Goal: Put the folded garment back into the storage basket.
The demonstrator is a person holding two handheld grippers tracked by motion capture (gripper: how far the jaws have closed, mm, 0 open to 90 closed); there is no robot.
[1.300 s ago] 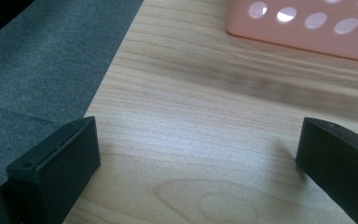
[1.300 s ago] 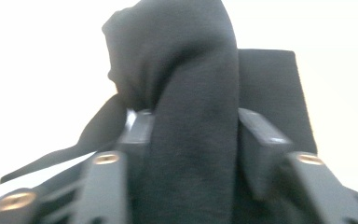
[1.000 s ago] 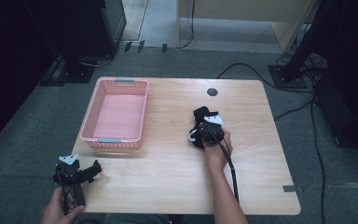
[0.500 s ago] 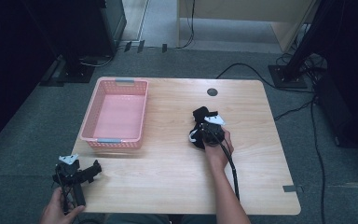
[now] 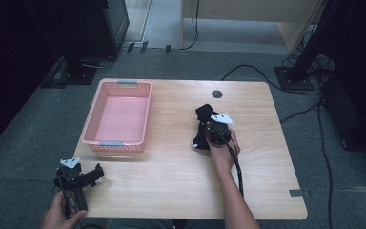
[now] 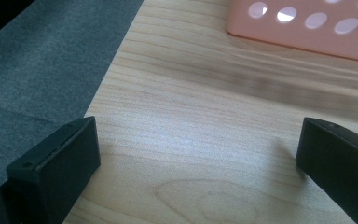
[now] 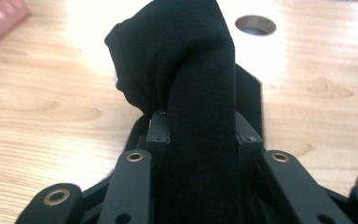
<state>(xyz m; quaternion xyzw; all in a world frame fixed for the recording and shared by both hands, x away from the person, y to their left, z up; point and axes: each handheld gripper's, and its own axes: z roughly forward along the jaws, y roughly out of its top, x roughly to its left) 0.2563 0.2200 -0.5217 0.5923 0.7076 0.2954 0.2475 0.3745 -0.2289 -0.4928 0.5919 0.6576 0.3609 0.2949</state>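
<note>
Black cloth (image 7: 186, 70): soft, bunched knit; right hand-held gripper (image 7: 200, 135) clamps it; left hand-held gripper (image 6: 196, 158) gapes.

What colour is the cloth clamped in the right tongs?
Plain black, no pattern; the cloth shows best in the right gripper view, pinched between the right tongs.

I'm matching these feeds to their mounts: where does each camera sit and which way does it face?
High view: above the person's side, looking forward and down on the table; both forearms show.
Left gripper view: on the left claw, facing wood and the pink basket; open jaws.
Right gripper view: on the right claw, shut on black cloth.
Shared: basket, cloth.
</note>
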